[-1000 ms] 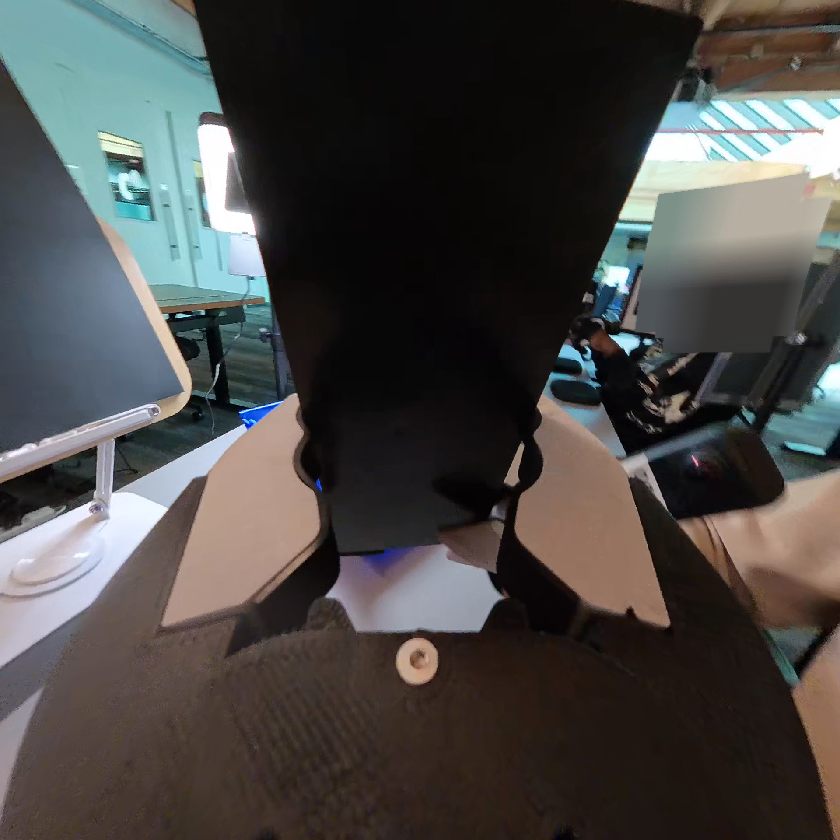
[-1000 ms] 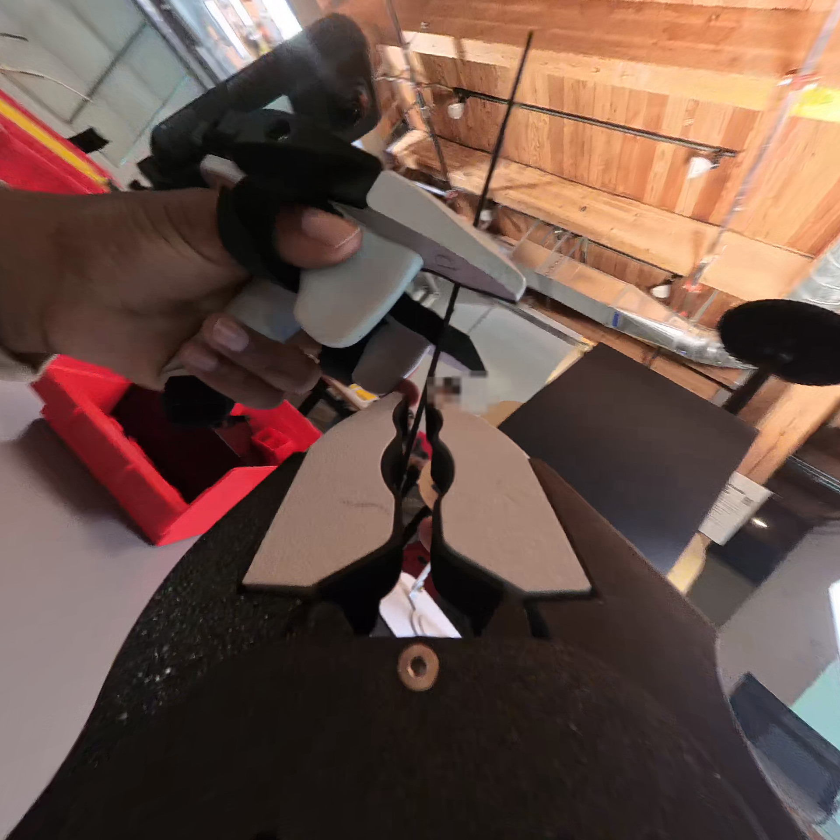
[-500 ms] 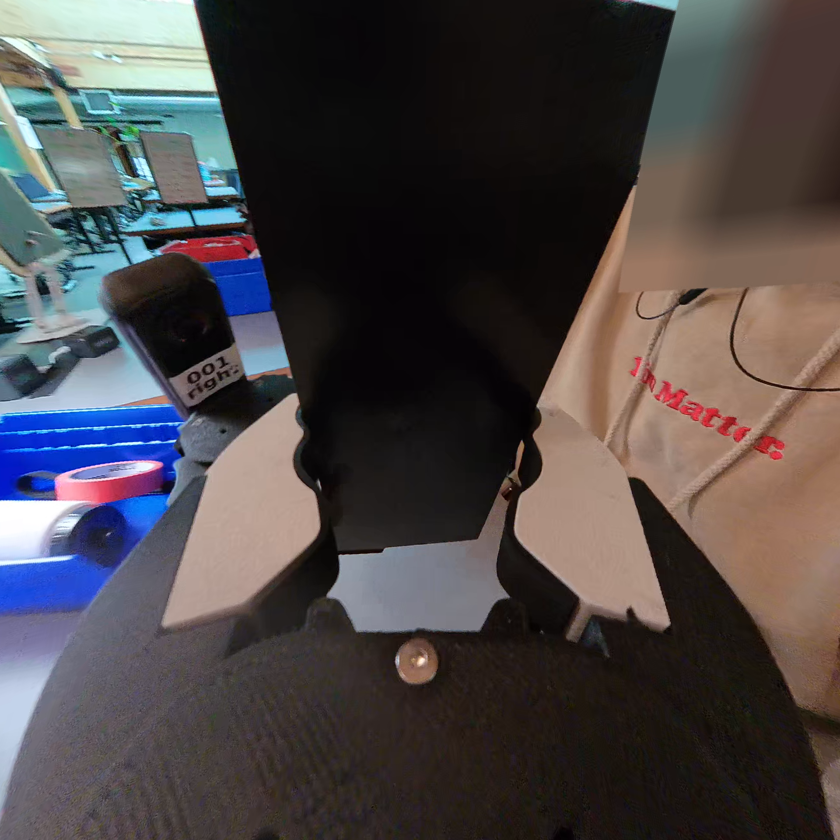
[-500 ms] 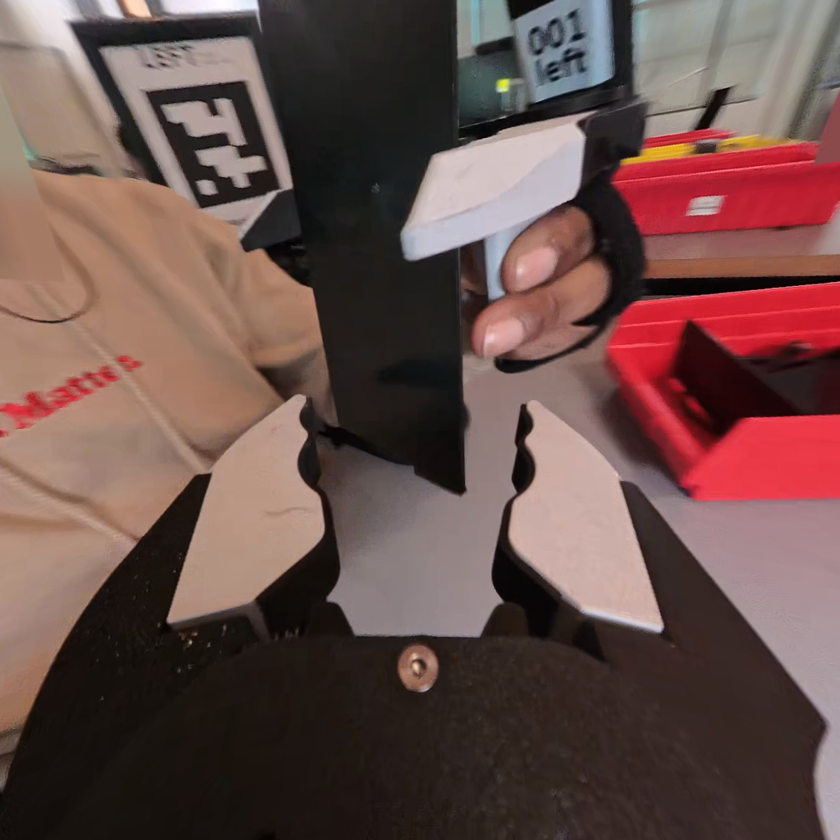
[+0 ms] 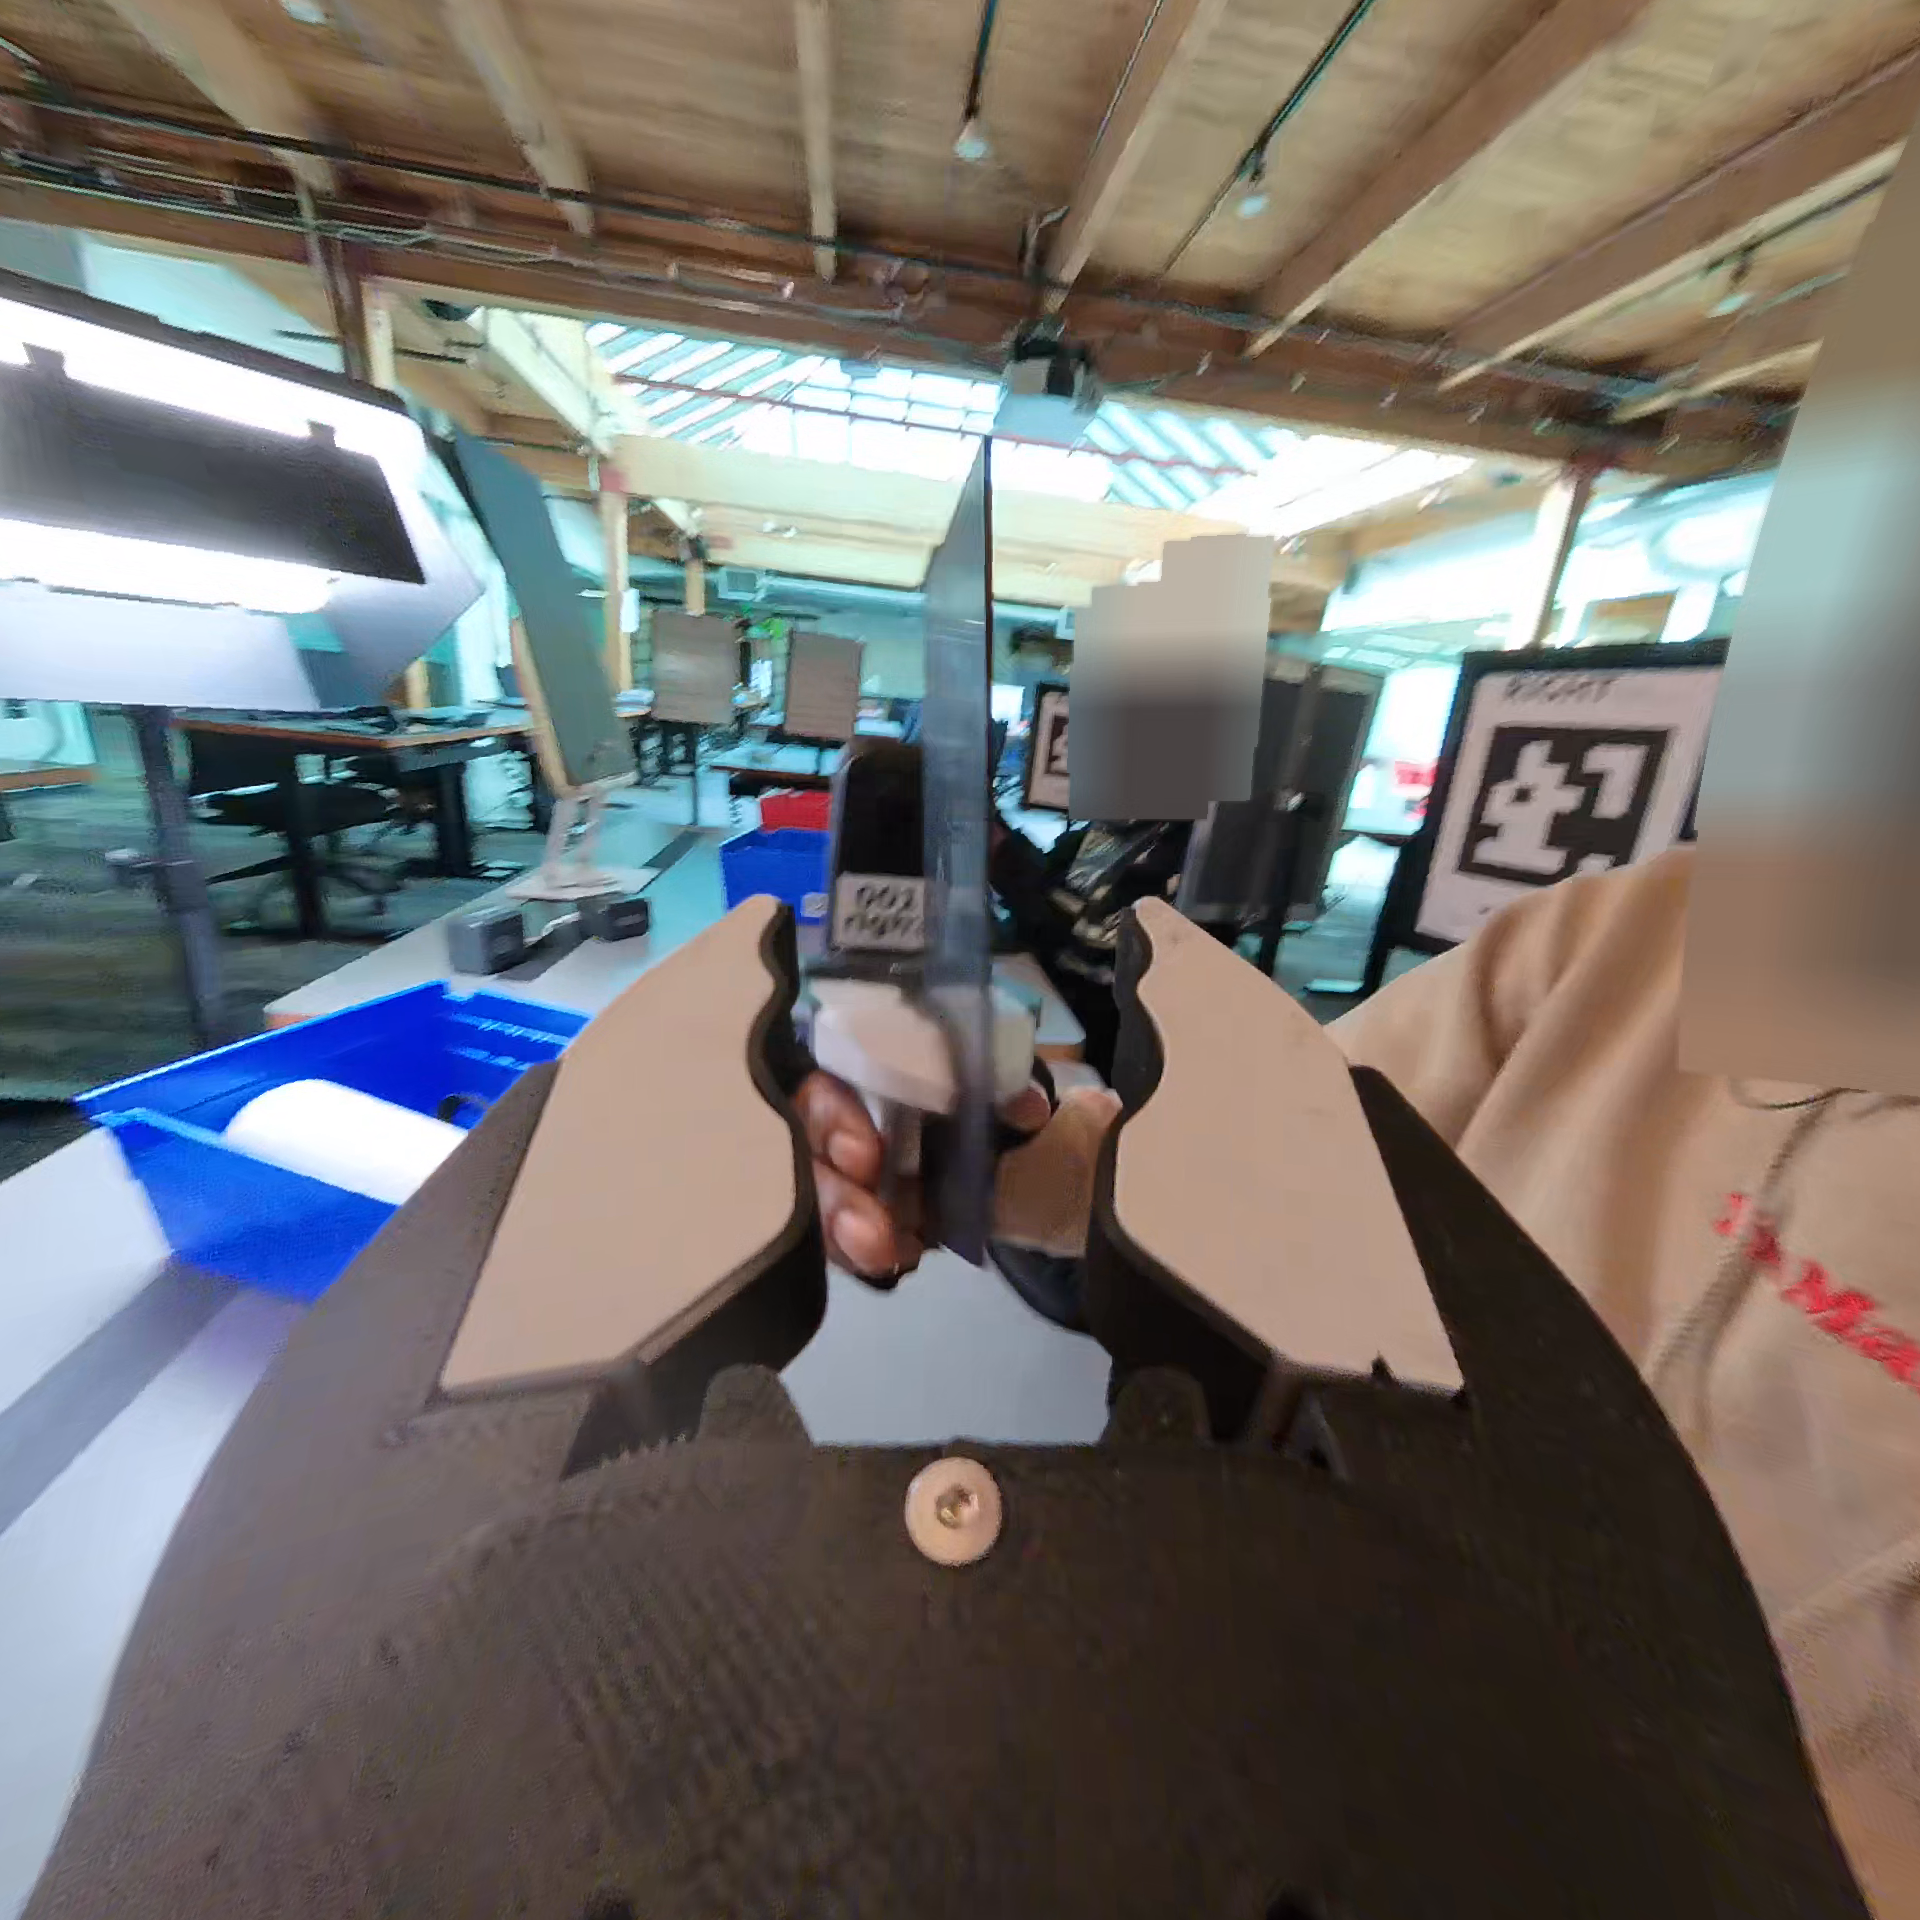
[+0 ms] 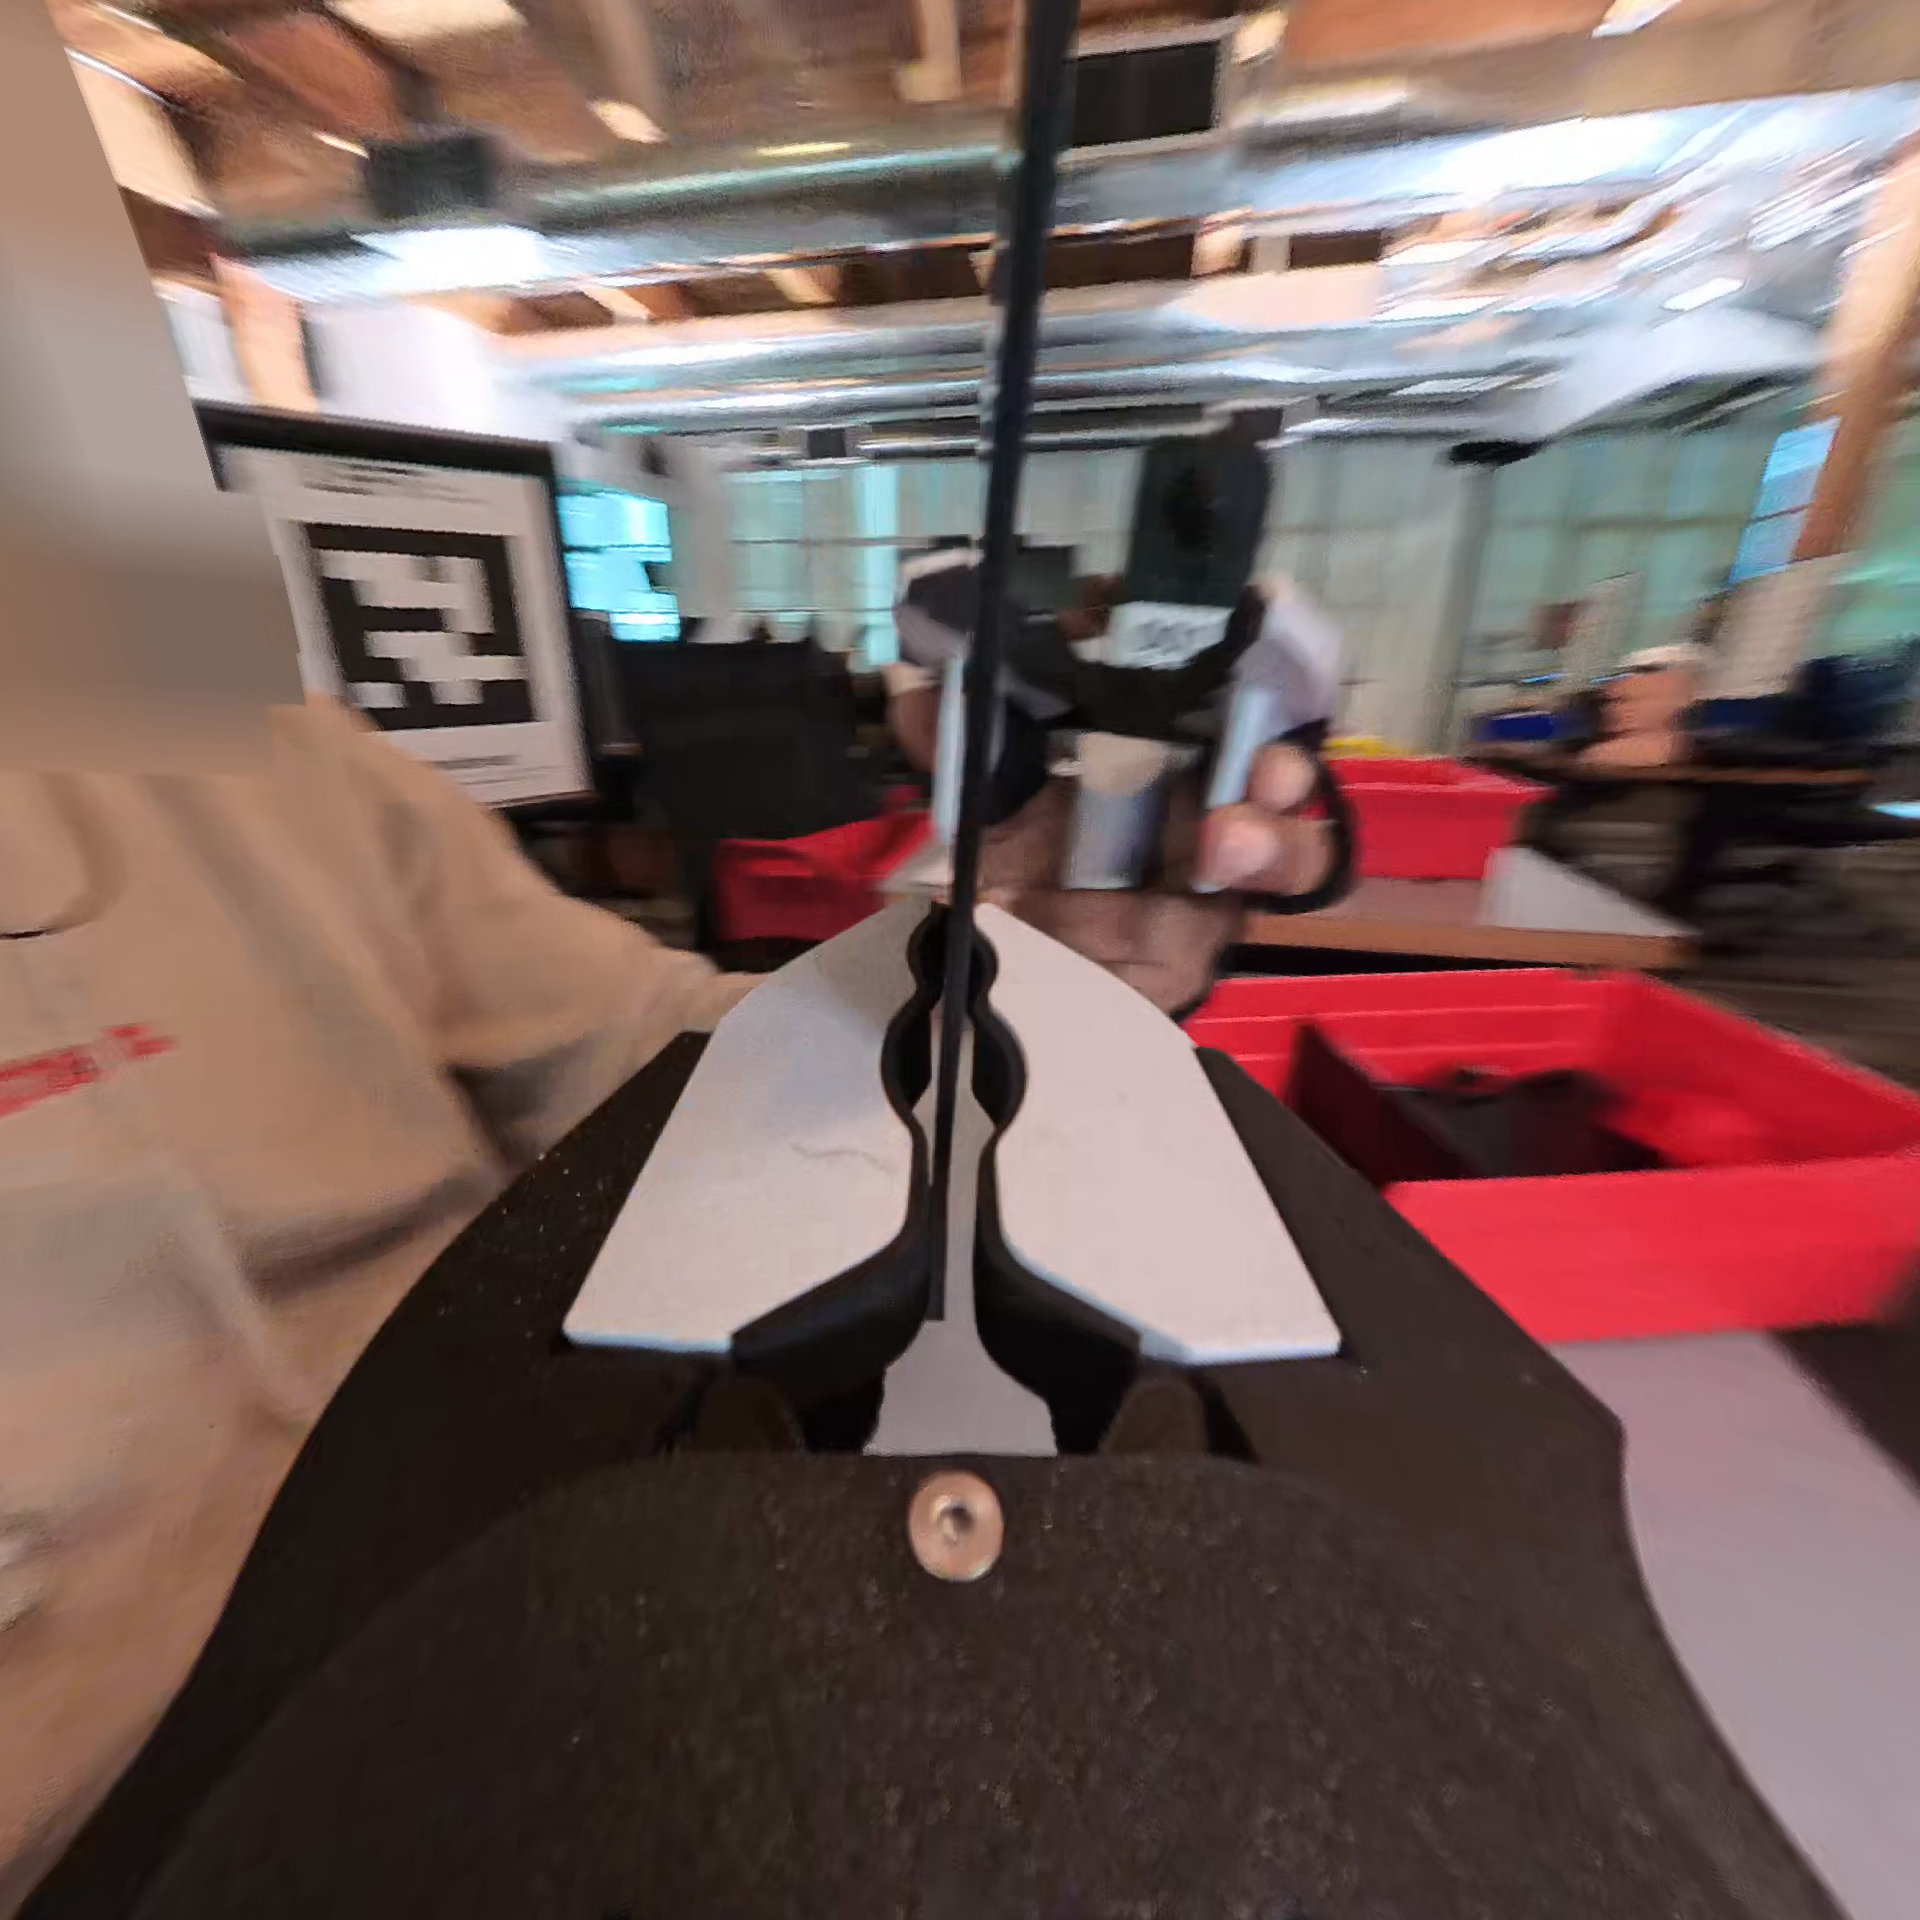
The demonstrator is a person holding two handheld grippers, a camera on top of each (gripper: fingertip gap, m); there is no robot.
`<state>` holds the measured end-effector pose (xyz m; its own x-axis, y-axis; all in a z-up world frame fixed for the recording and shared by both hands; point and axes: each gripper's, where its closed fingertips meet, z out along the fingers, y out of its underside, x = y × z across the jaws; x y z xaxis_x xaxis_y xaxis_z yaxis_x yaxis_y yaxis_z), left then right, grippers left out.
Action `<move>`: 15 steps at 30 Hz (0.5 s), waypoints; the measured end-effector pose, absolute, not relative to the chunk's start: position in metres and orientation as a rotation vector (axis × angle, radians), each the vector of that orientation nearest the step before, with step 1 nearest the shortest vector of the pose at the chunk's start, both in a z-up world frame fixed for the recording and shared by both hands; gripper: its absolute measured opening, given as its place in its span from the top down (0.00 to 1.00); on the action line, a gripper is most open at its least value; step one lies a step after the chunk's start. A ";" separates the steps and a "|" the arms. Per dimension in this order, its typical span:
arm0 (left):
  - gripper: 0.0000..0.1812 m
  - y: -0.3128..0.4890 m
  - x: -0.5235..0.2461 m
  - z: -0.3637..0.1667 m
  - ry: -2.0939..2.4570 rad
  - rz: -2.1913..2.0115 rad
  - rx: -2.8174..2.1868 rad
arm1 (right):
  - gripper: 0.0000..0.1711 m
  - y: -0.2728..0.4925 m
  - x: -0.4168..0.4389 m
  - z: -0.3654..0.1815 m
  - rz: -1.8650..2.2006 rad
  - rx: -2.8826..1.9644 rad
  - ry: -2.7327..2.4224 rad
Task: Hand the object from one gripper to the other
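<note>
While its fingers stand spread with nothing between them, the left claw [image 5: 954, 1023] faces the thin black sheet [image 5: 961, 831], seen edge-on and upright beyond its tips, pinched by the far right claw [image 5: 925, 1049]; a blue bin [image 5: 312, 1174] sits left of the sheet on the table [image 5: 62, 1351].

In the right wrist view, the right claw [image 6: 954, 935] is clamped on the sheet [image 6: 1003, 520]; a red bin [image 6: 1662, 1236] lies to the sheet's right.

Open-plan workshop or lab space. Exposed timber ceiling joists [image 5: 1039, 125] across the top of the frame, skylight [image 5: 883, 416] at upper centre. Work desks [image 5: 343, 727] with chairs at mid-left. Blue parts bin [image 5: 312, 1143] lower left; red bins [image 6: 1662, 1195] at right. Printed marker boards [image 5: 1569, 800] at right.
</note>
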<state>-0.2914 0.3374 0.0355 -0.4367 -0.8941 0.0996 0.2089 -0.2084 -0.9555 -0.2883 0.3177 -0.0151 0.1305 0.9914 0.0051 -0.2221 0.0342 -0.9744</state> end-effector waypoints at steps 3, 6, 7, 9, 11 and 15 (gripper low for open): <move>0.68 0.342 -0.275 0.021 1.282 -1.533 -0.985 | 0.99 0.351 -0.269 -0.010 0.858 -1.176 -0.833; 0.68 0.348 -0.256 0.009 1.295 -1.224 -1.024 | 0.99 0.366 -0.268 -0.021 0.588 -1.236 -0.849; 0.69 0.349 -0.252 0.007 1.301 -1.136 -1.017 | 0.99 0.369 -0.273 -0.027 0.546 -1.279 -0.864; 0.75 0.346 -0.250 0.004 1.341 -0.983 -0.978 | 0.99 0.365 -0.287 -0.040 0.537 -1.320 -0.941; 0.83 0.336 -0.254 0.000 1.427 -0.907 -0.934 | 0.99 0.360 -0.298 -0.048 0.549 -1.337 -1.002; 0.97 0.318 -0.261 -0.004 1.553 -0.992 -0.919 | 0.99 0.344 -0.304 -0.053 0.677 -1.359 -1.104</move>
<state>-0.2610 0.3177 -0.0038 -0.1768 -0.9198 -0.3504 -0.0689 0.3667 -0.9278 -0.3037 0.3438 -0.0528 0.3806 0.8981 0.2206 0.2103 0.1483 -0.9663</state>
